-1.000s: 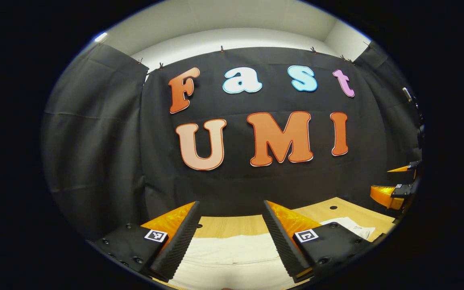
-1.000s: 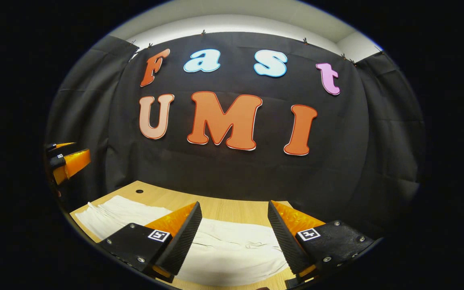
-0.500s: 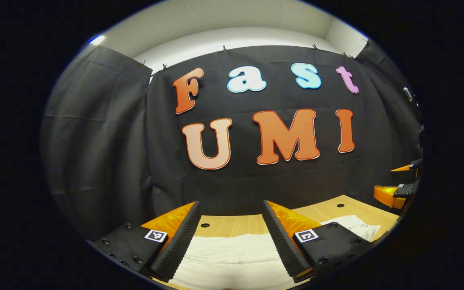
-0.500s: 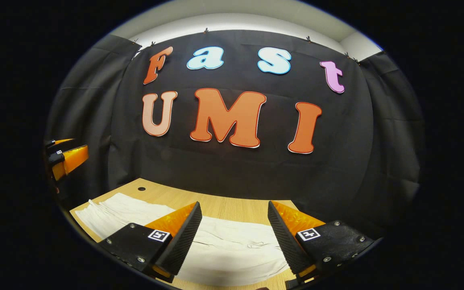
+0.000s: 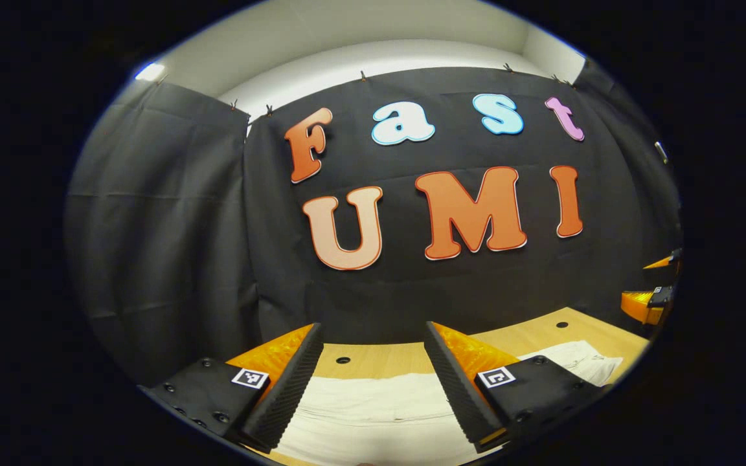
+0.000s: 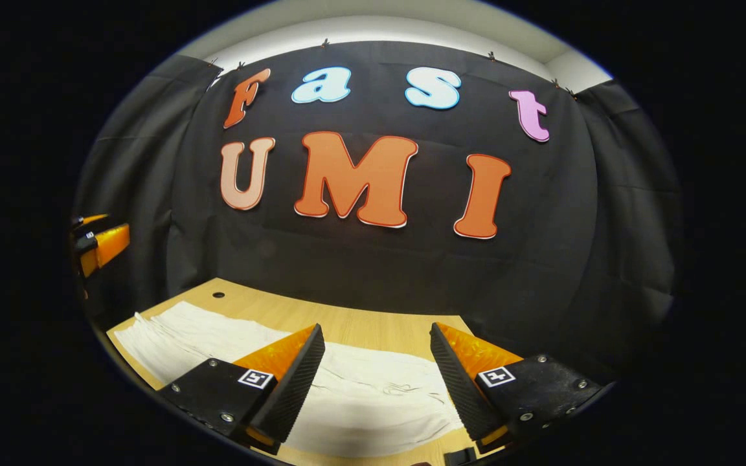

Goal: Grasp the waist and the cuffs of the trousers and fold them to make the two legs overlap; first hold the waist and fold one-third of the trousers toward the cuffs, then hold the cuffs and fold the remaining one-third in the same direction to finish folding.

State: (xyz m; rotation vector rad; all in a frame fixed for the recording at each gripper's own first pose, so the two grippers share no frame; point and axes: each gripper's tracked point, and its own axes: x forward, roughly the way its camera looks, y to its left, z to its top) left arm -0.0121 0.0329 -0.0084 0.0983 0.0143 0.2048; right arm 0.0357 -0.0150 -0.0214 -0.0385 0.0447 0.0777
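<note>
Left gripper view: left gripper (image 5: 370, 362) held above the near part of the table (image 5: 379, 360), jaws spread wide, nothing between the fingers. White trousers (image 5: 373, 411) lie flat on the light wooden tabletop directly below and ahead of the gap between the fingers; the cloth runs off to the right, where a further stretch of it shows past the right finger. Two small dark holes in the tabletop, one just beyond the trousers' far edge, one farther right. Right gripper (image 5: 656, 285) visible at the far right edge, raised clear of the table; its jaws stand apart there.

Right gripper view: right gripper (image 6: 376, 362) also above the table (image 6: 360, 323), jaws wide apart, gripping nothing. Trousers (image 6: 373, 395) spread under it, with soft wrinkles between the fingers, and extend to the left toward the table's left corner, where the fabric shows parallel creases. Left gripper (image 6: 98, 243) seen at the left edge, lifted off the table, well apart from the cloth. Black cloth wall (image 6: 379, 272) stands behind the table's far edge.

Neither gripper touches the trousers.
</note>
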